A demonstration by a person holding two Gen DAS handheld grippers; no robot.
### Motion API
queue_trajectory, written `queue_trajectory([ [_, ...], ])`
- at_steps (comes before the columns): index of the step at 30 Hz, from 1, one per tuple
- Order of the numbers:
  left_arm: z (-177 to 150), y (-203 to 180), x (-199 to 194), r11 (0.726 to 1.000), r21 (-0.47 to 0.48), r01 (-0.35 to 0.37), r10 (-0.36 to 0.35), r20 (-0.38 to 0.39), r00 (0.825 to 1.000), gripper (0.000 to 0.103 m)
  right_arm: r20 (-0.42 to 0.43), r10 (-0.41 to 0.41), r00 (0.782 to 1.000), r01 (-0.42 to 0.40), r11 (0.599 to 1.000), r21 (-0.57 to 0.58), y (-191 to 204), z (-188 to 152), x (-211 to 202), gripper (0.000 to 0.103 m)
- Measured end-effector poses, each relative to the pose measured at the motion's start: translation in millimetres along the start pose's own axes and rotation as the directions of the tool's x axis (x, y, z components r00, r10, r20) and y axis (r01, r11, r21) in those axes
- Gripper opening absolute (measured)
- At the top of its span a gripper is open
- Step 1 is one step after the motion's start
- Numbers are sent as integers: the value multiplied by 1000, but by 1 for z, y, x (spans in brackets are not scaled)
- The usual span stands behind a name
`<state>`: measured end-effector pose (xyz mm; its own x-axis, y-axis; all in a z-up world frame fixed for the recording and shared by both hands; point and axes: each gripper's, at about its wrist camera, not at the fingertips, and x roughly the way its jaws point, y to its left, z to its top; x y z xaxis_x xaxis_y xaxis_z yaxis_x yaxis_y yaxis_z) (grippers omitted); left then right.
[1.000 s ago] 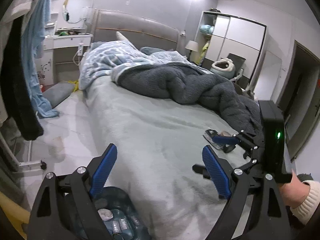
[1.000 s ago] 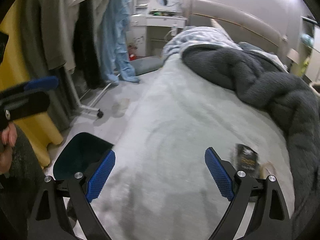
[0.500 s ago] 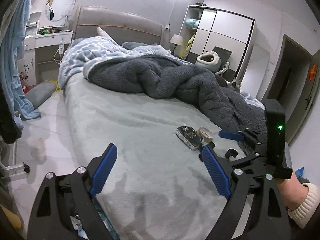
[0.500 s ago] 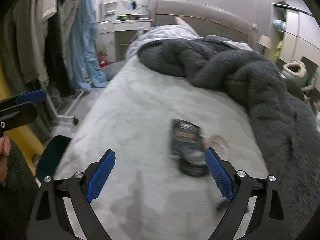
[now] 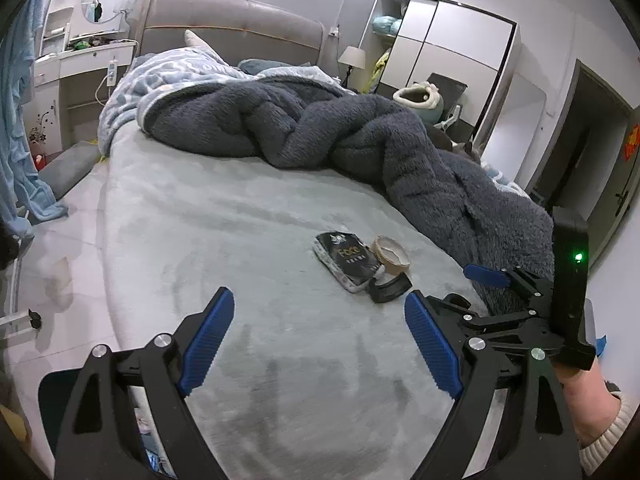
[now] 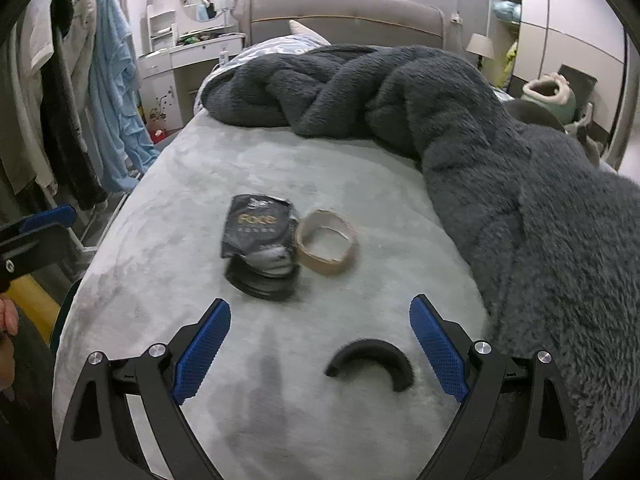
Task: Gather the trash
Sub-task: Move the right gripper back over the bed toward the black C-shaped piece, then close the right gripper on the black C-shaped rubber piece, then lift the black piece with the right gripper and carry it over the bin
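Soft cloth, glossy film, matt plastic.
Plush grey bed sheet (image 6: 168, 240) with short nap; shaggy dark fleece blanket (image 6: 520, 168). Glossy black foil pouch (image 6: 256, 226), crinkled. Matt brown cardboard tape ring (image 6: 326, 242). Dull black plastic arc (image 6: 370, 362). Ribbed blue rubbery pads (image 6: 202, 352) on matt black plastic fingers, bright metal rivets.

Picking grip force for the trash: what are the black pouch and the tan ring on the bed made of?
Black pouch: likely thin plastic film, glossy, creased, with printed lettering. Tan ring: looks like matte cardboard, probably a spent tape core, bent slightly out of round.
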<state>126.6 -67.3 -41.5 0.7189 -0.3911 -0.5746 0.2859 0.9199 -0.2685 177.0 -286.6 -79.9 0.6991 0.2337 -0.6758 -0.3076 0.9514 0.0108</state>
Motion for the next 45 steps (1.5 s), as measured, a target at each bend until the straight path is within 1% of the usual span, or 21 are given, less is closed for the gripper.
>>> queue_trajectory([
  [3, -1, -10, 12, 1000, 8, -1, 1, -17, 1000, 89, -8, 0, 1000, 0, 1000, 9, -11, -4, 3, 92],
  [8, -4, -25, 30, 1000, 22, 4, -3, -41, 999, 89, -6, -4, 1000, 4, 999, -39, -11, -12, 4, 92],
  [14, -7, -40, 49, 999, 42, 19, -16, -67, 998, 89, -24, 48, 999, -46, 997, 56, -32, -17, 7, 92],
  [18, -9, -43, 59, 999, 39, 21, -18, -78, 997, 89, -27, 46, 999, -44, 997, 57, -31, -19, 7, 89],
  [20, -9, -44, 62, 999, 33, 23, -21, -83, 996, 89, -42, 42, 998, -38, 996, 78, -34, -22, 14, 78],
  [22, -10, -45, 65, 999, 37, 31, -27, -90, 996, 88, -61, 50, 997, -42, 993, 114, -39, -24, 20, 73],
  [23, -11, -47, 66, 999, 43, 30, -26, -91, 995, 88, -68, 58, 996, -48, 990, 132, -42, -26, 23, 73],
  [25, -11, -48, 68, 998, 48, 27, -22, -96, 995, 88, -66, 63, 996, -53, 990, 133, -41, -27, 25, 71],
  [26, -12, -48, 69, 999, 47, 27, -22, -98, 995, 88, -67, 63, 996, -54, 990, 131, -38, -26, 25, 64],
  [27, -12, -48, 70, 999, 47, 25, -20, -99, 995, 88, -70, 64, 996, -54, 990, 129, -38, -26, 26, 62],
  [28, -13, -48, 71, 999, 47, 23, -18, -102, 995, 87, -70, 62, 996, -53, 990, 130, -38, -26, 26, 56],
  [29, -13, -49, 72, 999, 46, 23, -18, -103, 995, 87, -69, 64, 996, -55, 990, 134, -39, -26, 25, 48],
  [33, -11, -50, 76, 999, 42, 26, -22, -97, 995, 86, -67, 84, 994, -75, 990, 123, -41, -23, 15, 44],
  [39, -10, -54, 87, 999, 14, 50, -48, -112, 992, 81, -50, 149, 988, -143, 984, 106, -45, -22, -8, 44],
  [42, -7, -55, 94, 997, -20, 71, -73, -120, 990, 76, -69, 160, 985, -156, 986, 59, -42, -28, -13, 44],
  [45, -6, -60, 101, 996, -27, 83, -86, -133, 987, 74, -82, 157, 984, -157, 988, 6, -37, -36, -17, 44],
])
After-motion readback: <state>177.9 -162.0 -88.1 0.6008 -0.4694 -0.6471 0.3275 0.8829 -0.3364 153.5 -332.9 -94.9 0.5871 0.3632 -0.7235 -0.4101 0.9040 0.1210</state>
